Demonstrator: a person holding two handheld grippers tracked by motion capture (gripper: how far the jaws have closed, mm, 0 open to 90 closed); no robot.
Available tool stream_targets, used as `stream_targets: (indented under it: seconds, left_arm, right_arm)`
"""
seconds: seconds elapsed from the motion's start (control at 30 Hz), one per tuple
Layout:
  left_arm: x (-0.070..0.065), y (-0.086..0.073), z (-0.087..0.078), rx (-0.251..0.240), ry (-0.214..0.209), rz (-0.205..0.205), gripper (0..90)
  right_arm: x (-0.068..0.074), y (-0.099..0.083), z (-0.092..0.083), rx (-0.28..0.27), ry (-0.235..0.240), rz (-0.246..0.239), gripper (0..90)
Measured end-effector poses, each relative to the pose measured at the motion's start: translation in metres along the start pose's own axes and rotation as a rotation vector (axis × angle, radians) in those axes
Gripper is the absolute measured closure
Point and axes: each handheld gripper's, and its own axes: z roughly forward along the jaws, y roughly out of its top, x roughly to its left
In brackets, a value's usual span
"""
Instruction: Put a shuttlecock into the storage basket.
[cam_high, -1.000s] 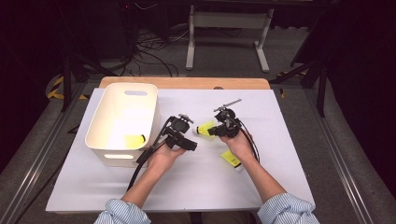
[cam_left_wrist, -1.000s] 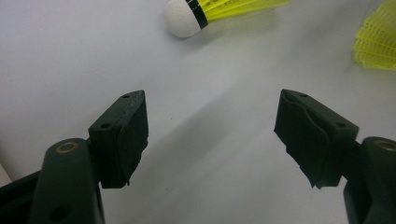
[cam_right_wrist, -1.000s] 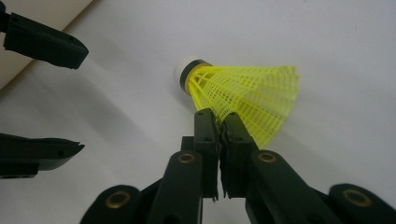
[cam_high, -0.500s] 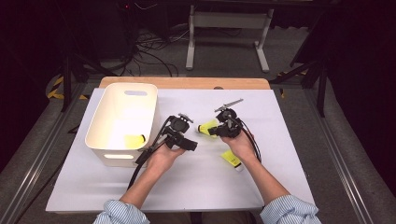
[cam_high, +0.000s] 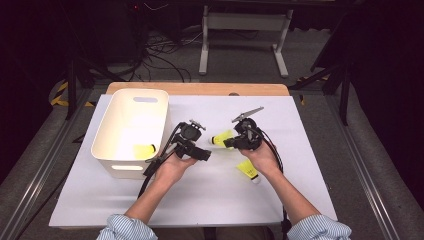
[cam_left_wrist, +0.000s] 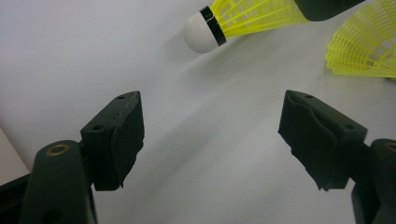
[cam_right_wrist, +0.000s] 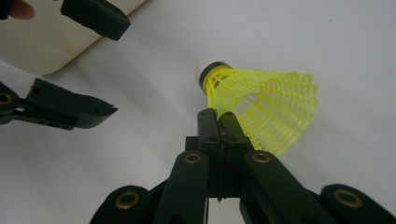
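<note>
My right gripper (cam_high: 232, 141) (cam_right_wrist: 219, 119) is shut on the skirt of a yellow shuttlecock (cam_high: 221, 138) (cam_right_wrist: 261, 105), held just above the white table with its white cork pointing at my left gripper. The left gripper (cam_high: 206, 151) (cam_left_wrist: 212, 135) stands open a short way left of that cork. Its jaws have just been opening and nothing is between them. In the left gripper view the held shuttlecock (cam_left_wrist: 233, 18) hangs ahead of the jaws. A second yellow shuttlecock (cam_high: 248, 171) (cam_left_wrist: 364, 51) lies on the table near my right hand.
A white bin (cam_high: 112, 127) (cam_right_wrist: 42, 51) stands at the left of the table with a yellow shuttlecock (cam_high: 145, 150) in it. A wooden board edge (cam_high: 200, 88) runs along the table's far side. Cables trail from both grippers.
The right gripper has shifted slightly with the shuttlecock still in it. The left hand has stayed where it was.
</note>
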Motion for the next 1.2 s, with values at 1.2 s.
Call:
stream_targets:
  seconds: [1.2]
  left_arm:
    - [-0.01, 0.004, 0.013, 0.025, -0.043, 0.106, 16.8]
  right_arm:
    - [0.022, -0.007, -0.014, -0.001, 0.142, -0.079, 90.0]
